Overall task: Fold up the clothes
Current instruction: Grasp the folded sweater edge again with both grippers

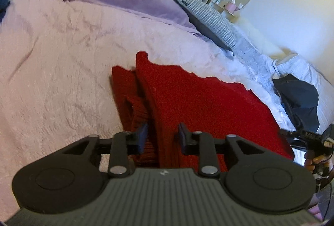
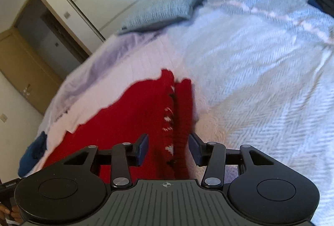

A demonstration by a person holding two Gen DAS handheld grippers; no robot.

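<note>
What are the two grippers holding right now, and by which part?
Both jaws stand open around the red sweater on the bed: the left gripper at a ribbed edge, the right gripper at a bunched side fold. Whether either truly grips cannot be told.

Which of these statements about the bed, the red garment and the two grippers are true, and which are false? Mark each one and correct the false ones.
1. The red sweater lies on a pink bedspread. True.
2. The left gripper is shut tight with nothing between its fingers. False: it is open, with red knit between its fingers.
3. A grey pillow lies on the bed. True.
4. The right gripper is above a blue towel. False: it is open over the red sweater.
5. A dark garment lies on the bed apart from the sweater. True.
</note>
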